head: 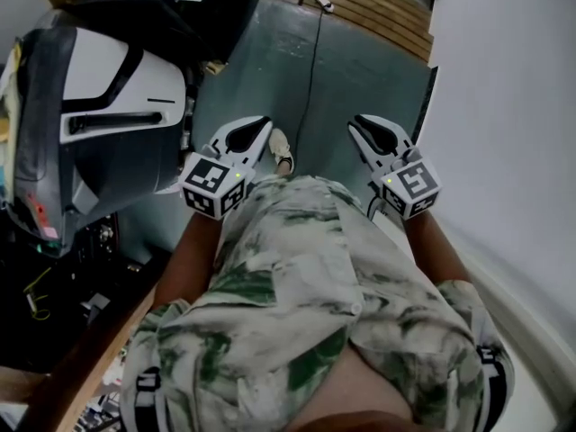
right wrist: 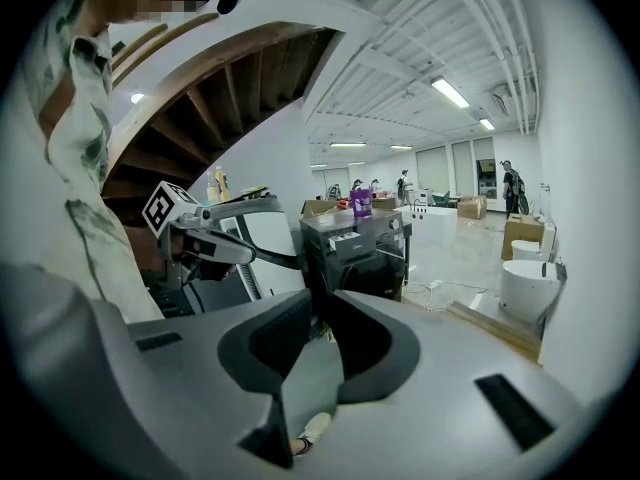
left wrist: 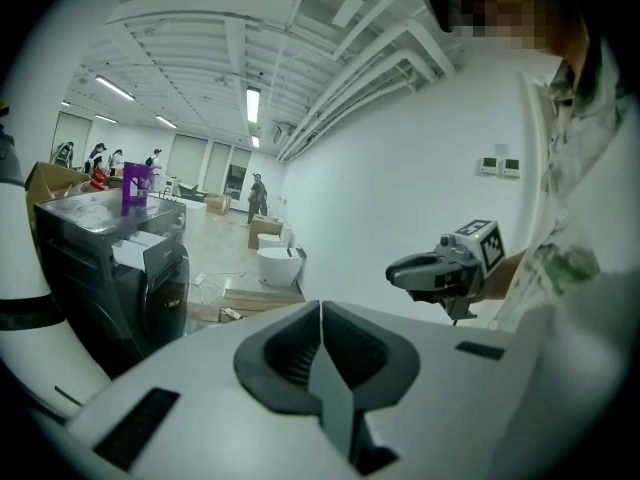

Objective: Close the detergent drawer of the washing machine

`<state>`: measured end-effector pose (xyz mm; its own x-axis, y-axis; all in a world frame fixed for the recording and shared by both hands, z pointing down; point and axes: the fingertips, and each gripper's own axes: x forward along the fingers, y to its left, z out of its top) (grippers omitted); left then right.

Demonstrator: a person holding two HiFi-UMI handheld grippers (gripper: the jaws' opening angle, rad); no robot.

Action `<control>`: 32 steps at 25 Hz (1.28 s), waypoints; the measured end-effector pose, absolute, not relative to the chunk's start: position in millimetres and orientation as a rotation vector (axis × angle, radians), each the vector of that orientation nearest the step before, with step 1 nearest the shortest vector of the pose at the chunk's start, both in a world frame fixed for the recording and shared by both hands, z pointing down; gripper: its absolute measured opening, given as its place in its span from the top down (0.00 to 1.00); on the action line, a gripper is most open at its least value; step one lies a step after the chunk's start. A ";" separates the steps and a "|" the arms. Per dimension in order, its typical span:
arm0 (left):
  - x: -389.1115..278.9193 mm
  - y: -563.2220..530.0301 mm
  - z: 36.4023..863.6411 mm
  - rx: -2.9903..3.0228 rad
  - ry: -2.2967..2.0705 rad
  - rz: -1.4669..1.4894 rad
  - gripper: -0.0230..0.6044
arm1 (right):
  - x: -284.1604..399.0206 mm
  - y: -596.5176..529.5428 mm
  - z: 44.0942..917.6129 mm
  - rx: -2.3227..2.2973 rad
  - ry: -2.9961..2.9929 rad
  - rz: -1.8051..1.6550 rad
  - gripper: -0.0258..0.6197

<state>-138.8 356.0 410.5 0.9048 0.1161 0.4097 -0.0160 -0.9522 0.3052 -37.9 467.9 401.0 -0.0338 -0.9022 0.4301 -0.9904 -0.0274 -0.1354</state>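
Right gripper (right wrist: 318, 303): jaws a narrow slot apart, nothing in it, just floor and a shoe showing through. Left gripper (left wrist: 320, 308): jaws pressed together, empty. Both are held level in front of the torso, side by side, touching nothing.

Step, as I read it: approach only, no contact yet. The washing machine (right wrist: 355, 258) stands well apart across open floor. Its detergent drawer (right wrist: 352, 239) juts from the top left of the front, under a purple bottle (right wrist: 361, 202) on the lid.

Next move needs: close the distance, square one gripper to the drawer front, push straight in along the slide. Off-axis push probably racks it.

Materials: the grippers are smooth white moulded shells with black ribbed pads in a V. The machine has a dark glossy boxy cabinet and a round dark door. The drawer is a white plastic tray with a flat face, a good bearing surface but likely slick. The floor is matte grey-green.
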 end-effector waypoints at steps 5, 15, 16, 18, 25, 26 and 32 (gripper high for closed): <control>-118.4 306.7 409.2 2.746 0.062 0.584 0.92 | -18.7 409.8 401.0 1.980 -2.036 0.598 0.83; -98.7 217.8 407.8 2.761 0.023 0.568 0.92 | 15.2 290.4 399.6 1.935 -2.052 0.551 0.80; -98.1 212.6 406.5 2.753 0.010 0.559 0.92 | 17.4 281.8 398.7 1.926 -2.060 0.547 0.80; -96.8 202.4 406.1 2.742 -0.020 0.547 0.92 | 24.1 264.9 397.4 1.913 -2.084 0.532 0.80; -77.5 164.1 409.7 2.705 -0.154 0.523 0.92 | 53.6 201.7 401.7 1.838 -2.153 0.516 0.79; -73.7 159.3 409.8 2.703 -0.181 0.524 0.92 | 57.6 193.7 403.4 1.814 -2.164 0.513 0.79; -41.3 125.1 399.1 2.700 -0.356 0.500 0.92 | 93.0 143.2 411.8 1.669 -2.244 0.490 0.78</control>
<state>-41.3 125.1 399.1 0.9052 -0.1762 0.3866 -0.3077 -0.8994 0.3106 93.0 143.2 411.8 -0.2794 -0.8567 0.4336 -0.9595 0.2664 -0.0919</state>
